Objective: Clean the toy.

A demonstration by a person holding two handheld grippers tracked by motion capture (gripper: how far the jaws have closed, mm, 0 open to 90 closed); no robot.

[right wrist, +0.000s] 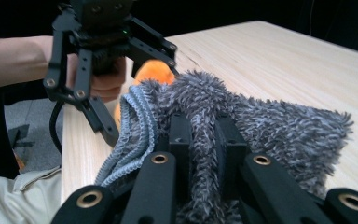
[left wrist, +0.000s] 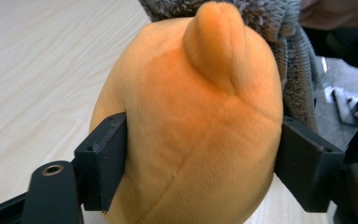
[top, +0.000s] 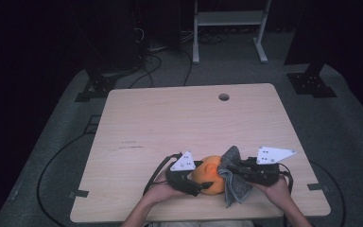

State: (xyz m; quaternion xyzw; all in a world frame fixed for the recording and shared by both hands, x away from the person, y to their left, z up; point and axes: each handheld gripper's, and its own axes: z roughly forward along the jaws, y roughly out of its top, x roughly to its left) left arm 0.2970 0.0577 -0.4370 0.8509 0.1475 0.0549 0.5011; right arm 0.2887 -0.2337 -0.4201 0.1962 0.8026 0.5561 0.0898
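Plainly, orange plush toy [left wrist: 191, 126] looks round, soft, seamed, one-eared.

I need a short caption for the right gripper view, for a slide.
Right gripper shut on a grey fluffy cloth, with the left gripper holding an orange plush toy behind it.

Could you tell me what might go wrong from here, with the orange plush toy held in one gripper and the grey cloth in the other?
1. The left gripper grips the rounded, soft plush toy only at its sides; wiping pressure could squeeze it out.
2. The right gripper pinches just a fold of the grey cloth, which might slip free while rubbing.
3. Both work close to the table near edge, so a dropped toy may fall off.
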